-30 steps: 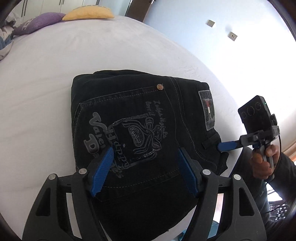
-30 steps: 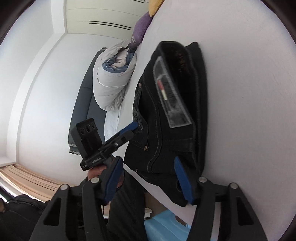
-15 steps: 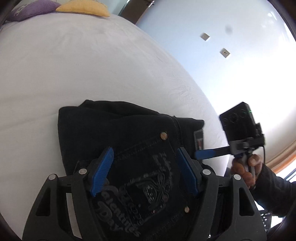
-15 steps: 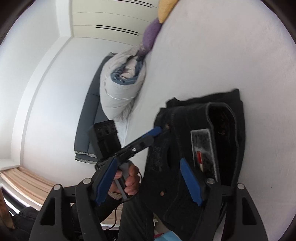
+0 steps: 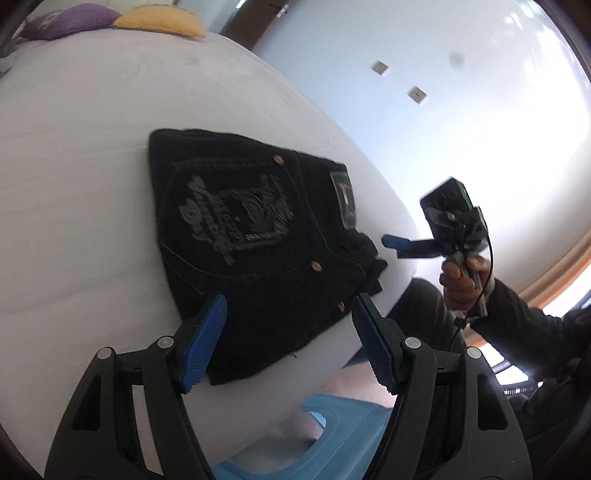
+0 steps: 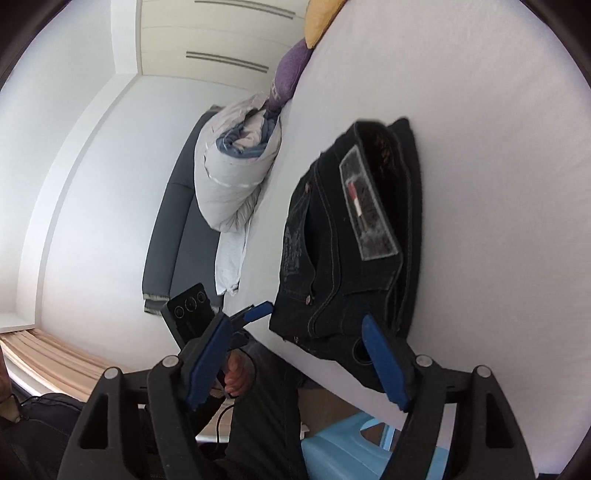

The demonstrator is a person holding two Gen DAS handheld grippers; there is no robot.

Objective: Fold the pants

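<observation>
The black pants (image 5: 258, 236) lie folded into a compact stack on the white bed (image 5: 74, 184), back pocket embroidery and waistband patch facing up. My left gripper (image 5: 290, 299) hovers open over the stack's near edge, its blue pads touching nothing. In the right wrist view the pants (image 6: 351, 251) lie ahead, with their near corner between the pads of my right gripper (image 6: 295, 321). Its jaws are opening and the pads do not press on the cloth. From the left wrist view the right gripper (image 5: 397, 243) stands just off the pants' right edge, held by a hand (image 5: 461, 273).
A yellow pillow (image 5: 159, 22) and a purple pillow (image 5: 70, 18) lie at the head of the bed. A rolled grey duvet (image 6: 236, 177) sits along the bed's far side. A blue plastic stool (image 5: 332, 443) stands on the floor below the near bed edge.
The left gripper has drawn back from over the pants to their near edge. The right gripper's jaws have widened, and it now sits back from the waistband.
</observation>
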